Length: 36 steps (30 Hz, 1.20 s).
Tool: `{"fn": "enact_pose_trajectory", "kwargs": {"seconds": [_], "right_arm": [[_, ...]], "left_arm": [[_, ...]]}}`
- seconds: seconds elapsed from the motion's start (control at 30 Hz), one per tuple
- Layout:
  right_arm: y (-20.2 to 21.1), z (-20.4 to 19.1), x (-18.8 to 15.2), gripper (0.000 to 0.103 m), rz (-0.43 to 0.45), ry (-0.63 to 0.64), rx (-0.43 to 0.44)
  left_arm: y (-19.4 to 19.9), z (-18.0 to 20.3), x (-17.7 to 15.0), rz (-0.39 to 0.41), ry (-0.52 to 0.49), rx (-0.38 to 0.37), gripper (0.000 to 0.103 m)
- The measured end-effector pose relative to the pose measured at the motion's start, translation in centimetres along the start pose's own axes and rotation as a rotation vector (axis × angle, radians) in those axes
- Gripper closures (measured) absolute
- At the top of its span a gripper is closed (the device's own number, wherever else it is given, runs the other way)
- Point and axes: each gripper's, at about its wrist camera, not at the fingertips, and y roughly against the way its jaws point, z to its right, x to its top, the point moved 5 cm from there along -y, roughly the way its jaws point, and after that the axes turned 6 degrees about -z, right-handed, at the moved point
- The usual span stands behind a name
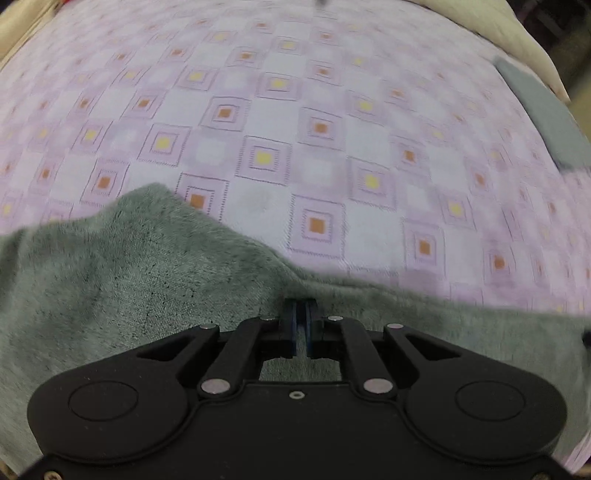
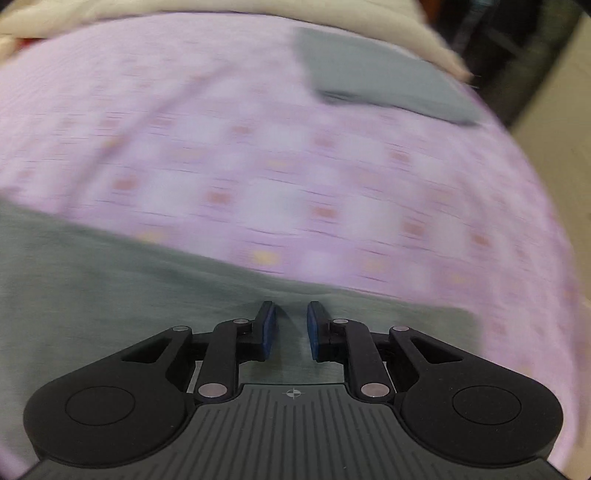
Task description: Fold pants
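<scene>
Grey-green pants (image 1: 110, 277) lie spread over the near part of a bed with a lilac checked sheet (image 1: 332, 147). My left gripper (image 1: 303, 304) is shut on a raised fold of the pants near their far edge, the blue pads almost touching with cloth pinched between them. In the right wrist view, which is blurred, the same pants (image 2: 92, 295) cover the lower left. My right gripper (image 2: 291, 310) hovers over them near their far edge, open, with its blue pads apart and only flat cloth showing beneath the gap.
A folded grey garment (image 1: 546, 110) lies at the far right of the sheet (image 2: 258, 166), and shows as a grey rectangle (image 2: 376, 74) in the right wrist view. A cream blanket (image 1: 498, 26) runs along the bed's far edge. Dark room space lies beyond the right side.
</scene>
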Motion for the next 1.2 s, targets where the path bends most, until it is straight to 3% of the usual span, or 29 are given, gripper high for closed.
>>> {"fn": "enact_pose_trajectory", "kwargs": {"seconds": [0.07,0.17,0.3,0.4,0.47,0.63,0.83,1.0,1.2], "right_arm": [[0.1,1.6,-0.1,0.085,-0.002,-0.07,-0.037],[0.8,3.3,-1.2,0.082,0.026,-0.138,-0.027],[0.0,6.4,-4.1,0.082,-0.034,-0.229,-0.069],[0.4,8.3,-5.8,0.066,-0.021,-0.283,-0.075],[1.3,9.7,-6.6,0.066,-0.01,-0.339,-0.065],[4.1,12.5,-9.8,0.064,0.077,-0.572,0.058],[4.1,12.1,-12.9,0.062,0.052,-0.743,0.232],[2.5,11.2,-13.5,0.061,-0.002,-0.866,0.306],[1.0,12.3,-11.9,0.06,0.044,-0.941,0.332]], "left_arm": [[0.0,-0.3,0.4,-0.003,0.03,0.0,0.089],[-0.2,-0.1,0.5,-0.008,0.014,0.019,0.088],[-0.3,0.4,0.5,-0.009,-0.009,0.043,0.087],[-0.4,0.7,0.8,-0.015,-0.004,0.045,0.087],[-0.4,0.7,0.8,-0.017,-0.003,0.044,0.087],[-0.4,1.1,0.8,-0.015,-0.051,0.061,0.088],[-0.6,1.6,0.9,-0.019,-0.082,0.094,0.088],[-0.5,1.9,1.0,-0.028,-0.116,0.113,0.088],[-0.6,2.3,1.1,-0.04,-0.117,0.117,0.088]]}}
